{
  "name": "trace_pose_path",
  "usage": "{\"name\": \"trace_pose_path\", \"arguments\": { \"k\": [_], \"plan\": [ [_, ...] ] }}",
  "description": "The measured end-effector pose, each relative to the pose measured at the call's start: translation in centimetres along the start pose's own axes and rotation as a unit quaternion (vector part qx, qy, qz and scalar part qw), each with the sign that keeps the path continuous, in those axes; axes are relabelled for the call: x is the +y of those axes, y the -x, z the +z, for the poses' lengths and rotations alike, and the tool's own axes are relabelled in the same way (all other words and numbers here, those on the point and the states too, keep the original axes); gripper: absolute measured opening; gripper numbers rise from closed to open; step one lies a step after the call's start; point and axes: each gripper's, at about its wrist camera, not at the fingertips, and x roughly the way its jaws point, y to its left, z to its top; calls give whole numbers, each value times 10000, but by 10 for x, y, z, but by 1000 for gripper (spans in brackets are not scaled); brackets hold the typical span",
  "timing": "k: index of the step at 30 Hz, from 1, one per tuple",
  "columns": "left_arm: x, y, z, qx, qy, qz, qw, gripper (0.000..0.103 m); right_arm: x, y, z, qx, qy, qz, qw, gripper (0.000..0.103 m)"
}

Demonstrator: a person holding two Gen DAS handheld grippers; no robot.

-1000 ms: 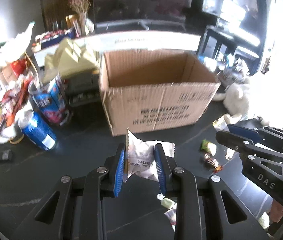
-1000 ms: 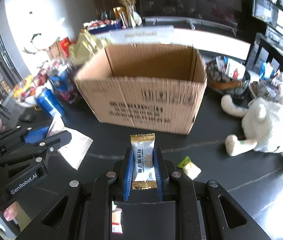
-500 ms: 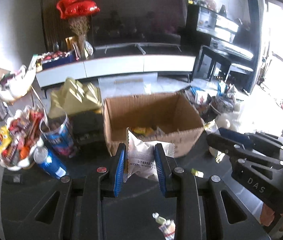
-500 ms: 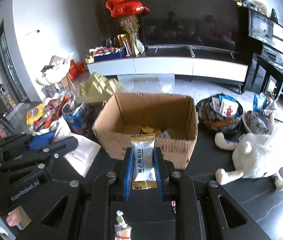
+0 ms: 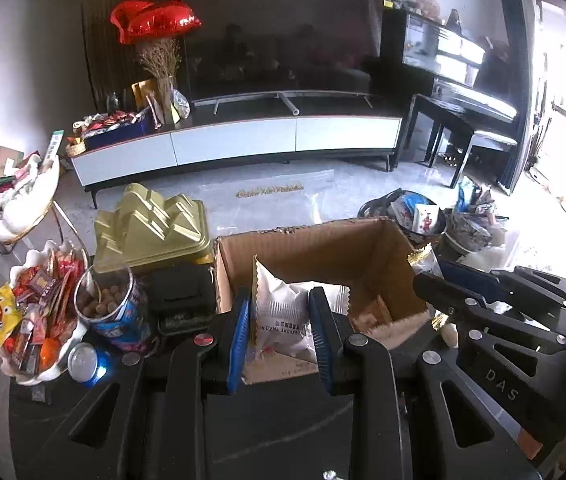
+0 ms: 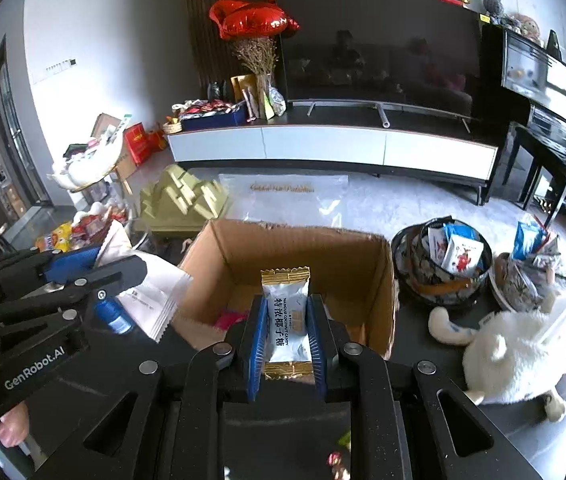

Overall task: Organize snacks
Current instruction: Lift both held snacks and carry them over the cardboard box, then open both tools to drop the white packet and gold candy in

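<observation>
My left gripper (image 5: 281, 304) is shut on a white snack packet (image 5: 281, 320) and holds it over the near edge of an open cardboard box (image 5: 323, 248). My right gripper (image 6: 285, 312) is shut on a white and gold candy packet (image 6: 286, 316) and holds it above the same box (image 6: 303, 248), which has a few wrappers inside. Each gripper shows in the other's view, the right one (image 5: 435, 276) at the box's right side and the left one (image 6: 123, 268) at its left.
A white bowl of snacks (image 5: 35, 316), a blue tube of round snacks (image 5: 111, 300), a blue can (image 5: 83, 360) and a gold tin (image 5: 151, 228) stand left of the box. A basket of packets (image 6: 443, 264) and a white plush toy (image 6: 515, 356) lie to its right.
Both grippers have risen from the table with their packets and moved forward over the box, so I now look down into it.
</observation>
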Motion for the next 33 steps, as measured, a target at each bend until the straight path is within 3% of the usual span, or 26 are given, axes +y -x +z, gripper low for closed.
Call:
{"name": "trace_pose_path", "arguments": {
  "k": [9, 11, 14, 15, 23, 33],
  "plan": [
    [5, -48, 10, 297, 86, 108, 9995, 30, -9, -41, 8, 102, -7, -35, 9999, 21],
    [5, -52, 10, 295, 91, 158, 9994, 36, -11, -45, 8, 71, 11, -100, 9999, 22],
    [6, -48, 6, 220, 161, 243, 9993, 55, -13, -43, 3, -20, 62, -335, 9994, 43],
    [7, -46, 4, 209, 195, 237, 9993, 55, -15, -41, 2, -48, 36, -341, 9994, 47],
    [-4, -13, -19, 334, 232, 274, 9988, 57, -16, -17, -18, 123, 26, -196, 9997, 47],
    [-25, 21, -51, 192, -125, 432, 9988, 57, -11, 17, -54, 244, 188, -163, 9994, 47]
  ]
}}
